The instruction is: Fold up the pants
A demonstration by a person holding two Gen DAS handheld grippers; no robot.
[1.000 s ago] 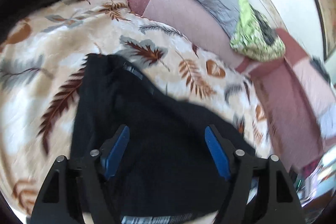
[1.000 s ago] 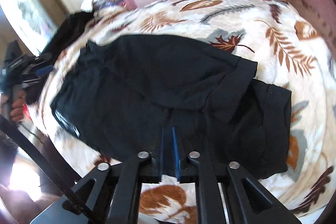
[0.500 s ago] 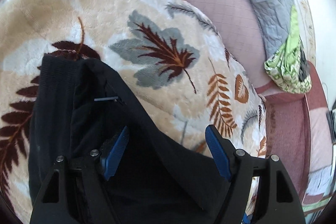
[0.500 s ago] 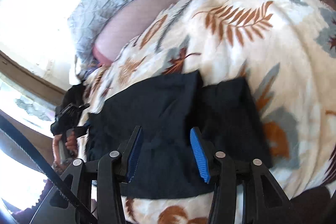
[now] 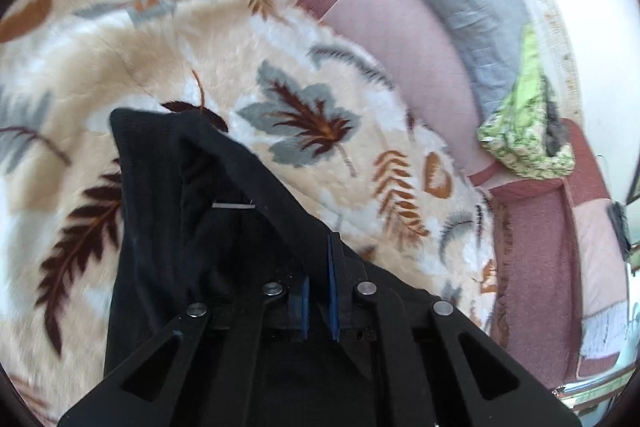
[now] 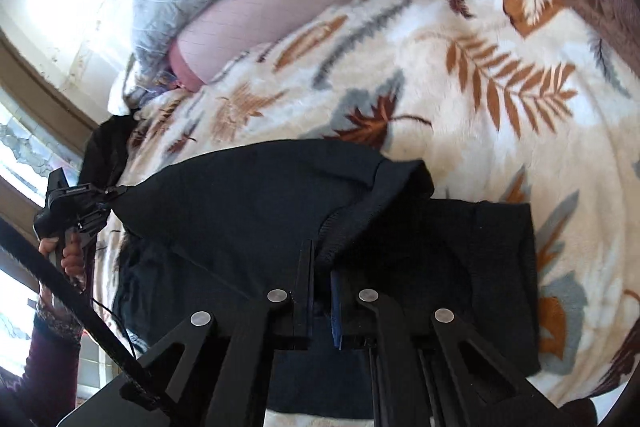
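Both grippers, left gripper (image 5: 318, 291) and right gripper (image 6: 320, 283), pinch our one pair of black pants (image 6: 248, 211) over one leaf-print blanket (image 6: 500, 75)

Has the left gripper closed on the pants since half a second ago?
Yes. The left gripper was wide open over the black pants; its blue pads now stand nearly together, pinching the fabric edge that lies on the leaf-print blanket.
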